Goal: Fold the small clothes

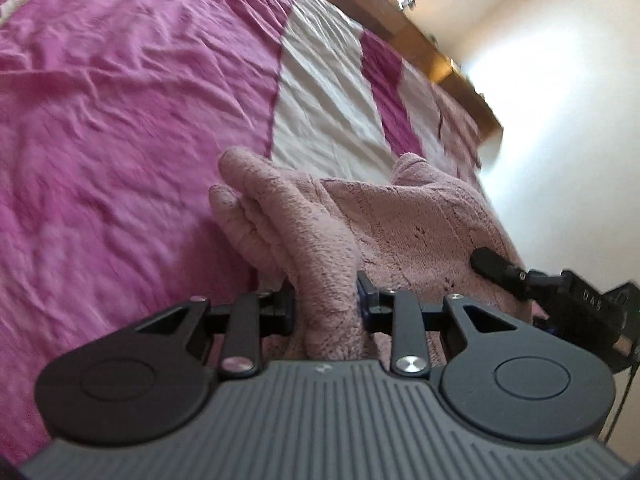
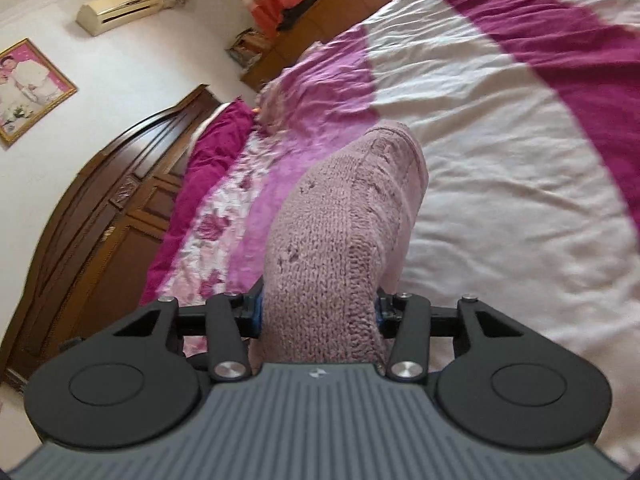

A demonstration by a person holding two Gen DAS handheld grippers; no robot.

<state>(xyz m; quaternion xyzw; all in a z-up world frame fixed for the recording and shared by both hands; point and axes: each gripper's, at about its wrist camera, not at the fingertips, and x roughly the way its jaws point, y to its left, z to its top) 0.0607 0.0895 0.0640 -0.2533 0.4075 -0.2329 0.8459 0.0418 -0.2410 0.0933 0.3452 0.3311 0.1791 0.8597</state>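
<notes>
- Two grippers, both clamped on one pink knit garment (image 1: 400,216) lifted off a bed.
- Left gripper (image 1: 326,300): jaws pinched on a bunched fold of the knit; fabric fills the gap between pads, runs up toward 12 o'clock. A sleeve-like end of the garment droops at approx 10 o'clock from the jaws, over the magenta part of the bedspread (image 1: 120,120).
- Right gripper (image 2: 318,304): jaws shut on a thick roll of the same knit, which bulges up toward 12 o'clock & curves over at the top. Stitch ribs & small eyelet holes visible.
- In left wrist view, one black finger of the right gripper shows at 3 o'clock, lying against the garment's right edge.
- Bedspread: magenta w/ cream stripes; floral strip at 9 o'clock in right wrist view.
- Dark wooden headboard (image 2: 100,208) at 9 o'clock in right view; framed picture (image 2: 28,88) & air-con unit (image 2: 120,8) on wall at 10–11 o'clock.
- Wooden bed frame (image 1: 420,36) at 1 o'clock in left view.
</notes>
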